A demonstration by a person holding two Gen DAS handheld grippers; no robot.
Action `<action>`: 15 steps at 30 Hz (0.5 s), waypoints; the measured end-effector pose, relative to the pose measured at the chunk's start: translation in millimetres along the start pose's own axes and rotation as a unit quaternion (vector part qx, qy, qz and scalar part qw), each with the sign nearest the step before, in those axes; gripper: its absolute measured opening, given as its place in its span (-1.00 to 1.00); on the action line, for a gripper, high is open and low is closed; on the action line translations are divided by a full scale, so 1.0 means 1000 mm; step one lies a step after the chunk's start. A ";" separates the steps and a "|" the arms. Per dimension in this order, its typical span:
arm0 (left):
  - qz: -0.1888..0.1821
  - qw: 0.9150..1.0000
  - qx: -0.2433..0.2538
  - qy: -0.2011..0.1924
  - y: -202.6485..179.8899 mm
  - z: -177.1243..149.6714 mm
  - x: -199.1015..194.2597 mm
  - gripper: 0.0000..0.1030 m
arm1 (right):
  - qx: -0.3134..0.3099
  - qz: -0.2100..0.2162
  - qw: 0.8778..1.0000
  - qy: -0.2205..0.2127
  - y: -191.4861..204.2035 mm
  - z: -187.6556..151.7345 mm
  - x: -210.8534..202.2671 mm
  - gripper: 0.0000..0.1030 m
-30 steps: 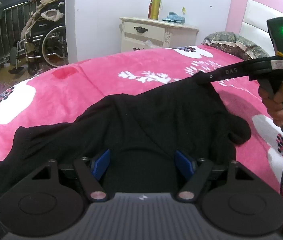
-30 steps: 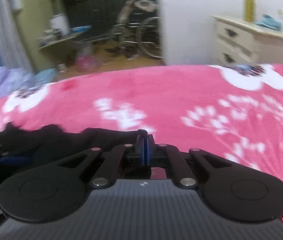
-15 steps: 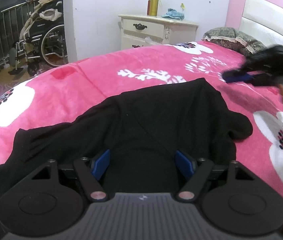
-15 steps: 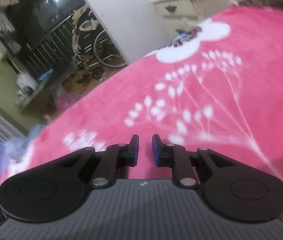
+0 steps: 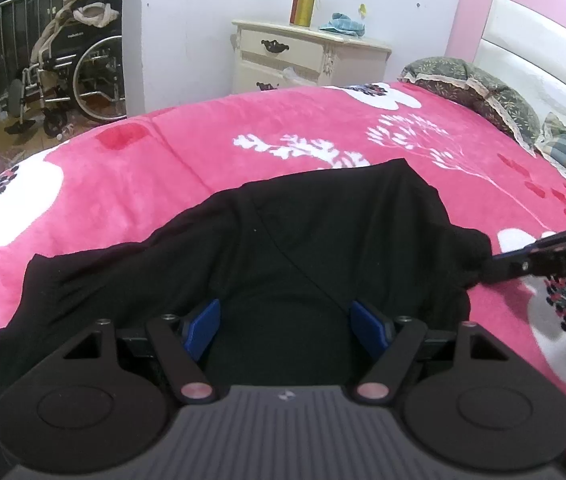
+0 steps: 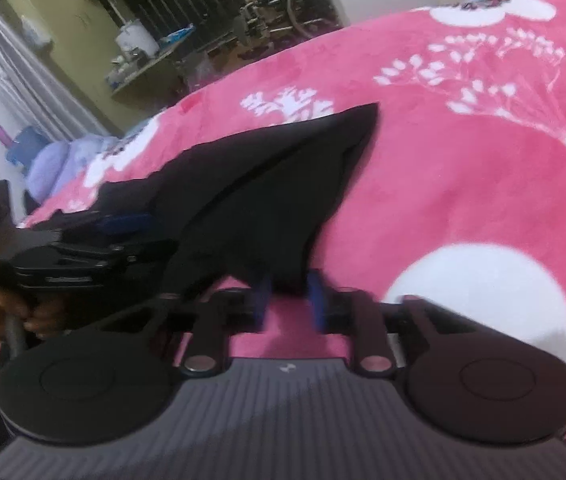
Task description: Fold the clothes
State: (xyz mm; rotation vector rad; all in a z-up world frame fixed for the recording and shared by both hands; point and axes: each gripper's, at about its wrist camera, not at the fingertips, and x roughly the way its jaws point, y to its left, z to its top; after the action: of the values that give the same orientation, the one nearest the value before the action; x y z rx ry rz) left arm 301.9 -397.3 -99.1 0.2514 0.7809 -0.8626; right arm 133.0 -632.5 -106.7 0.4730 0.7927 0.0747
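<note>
Black garment (image 5: 323, 248) spread on the pink bed (image 5: 163, 168); left tool (image 5: 287, 326) wide over it, right tool (image 6: 289, 298) just been narrowing at its edge.

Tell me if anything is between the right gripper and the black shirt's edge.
Nothing visible is. The right gripper sits right at the near edge of the black shirt on the pink blanket; its jaws have been closing, with a fold of cloth between them.
</note>
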 end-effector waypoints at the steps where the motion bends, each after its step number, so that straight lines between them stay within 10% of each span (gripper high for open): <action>1: -0.001 1.000 -0.001 0.001 0.000 0.000 0.000 0.42 | 0.000 -0.002 1.000 -0.004 -0.001 0.001 -0.003 -0.92; 15: 0.008 0.999 0.030 0.009 -0.004 -0.001 0.000 0.44 | -0.098 -0.098 0.988 0.067 0.003 0.006 -0.012 -0.92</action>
State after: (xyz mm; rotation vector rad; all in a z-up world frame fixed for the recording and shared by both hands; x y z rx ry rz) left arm 298.5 -399.5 -99.2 0.3187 0.7697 -0.8700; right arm 128.8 -634.6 -93.7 0.2044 0.9494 0.0007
